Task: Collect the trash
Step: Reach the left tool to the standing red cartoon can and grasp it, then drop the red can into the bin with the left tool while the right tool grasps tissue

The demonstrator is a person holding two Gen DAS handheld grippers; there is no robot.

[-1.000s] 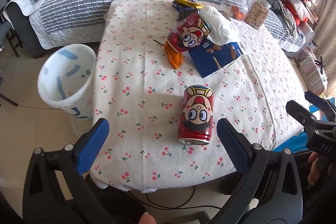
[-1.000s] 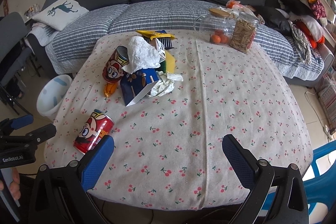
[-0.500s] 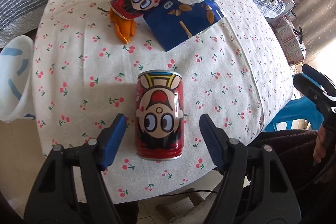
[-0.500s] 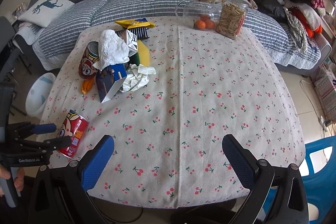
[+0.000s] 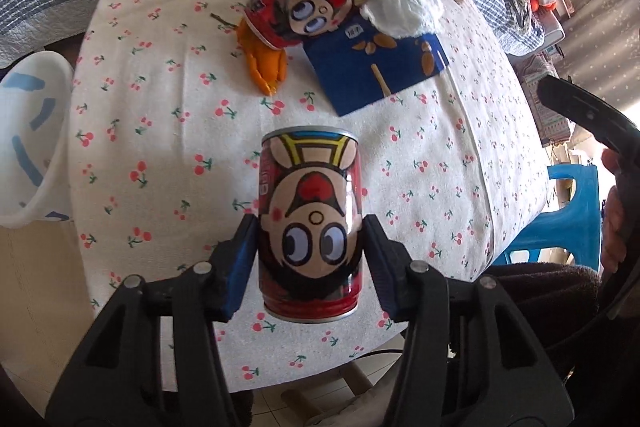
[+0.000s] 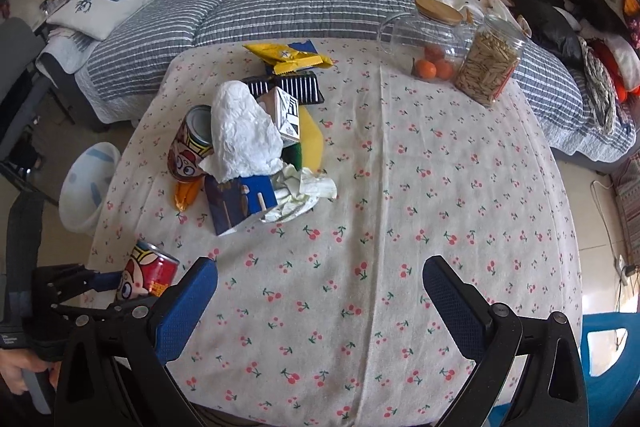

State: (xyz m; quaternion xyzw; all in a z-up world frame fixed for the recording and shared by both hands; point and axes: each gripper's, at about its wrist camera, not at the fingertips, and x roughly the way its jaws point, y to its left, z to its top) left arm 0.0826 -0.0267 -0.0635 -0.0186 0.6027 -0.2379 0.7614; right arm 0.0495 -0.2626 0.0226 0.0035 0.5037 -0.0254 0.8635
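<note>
Left wrist view, lowest part of the frame: the left gripper (image 5: 310, 247) has a red can (image 5: 310, 227) lying on its side between its blue pads, and the jaws are closing on it, the pads at or almost at its sides. The can lies near the front edge of the table (image 5: 460, 155), which is covered in a cherry-print cloth.

Farther up the frame, in the centre, sits the rest of the trash. An orange peel (image 5: 266, 67) lies against a second can (image 5: 308, 7), with a blue box (image 5: 376, 67) to their right and a crumpled white tissue (image 5: 396, 7) on top. A white bin (image 5: 28, 147) stands on the floor at the left edge, beside the table.

In the right wrist view the right gripper (image 6: 320, 291) is at the bottom of the frame over bare cloth, its jaws wide with nothing between them. The pile sits at centre left, with a yellow wrapper (image 6: 288, 59) and a crumpled wrapper (image 6: 300, 195) among it. At the upper right two jars (image 6: 460, 55) stand near the far edge.

As I judge it, the task is at an early stage. The first can is only now being gripped, the bin looks empty from here, and the whole pile remains on the table.
</note>
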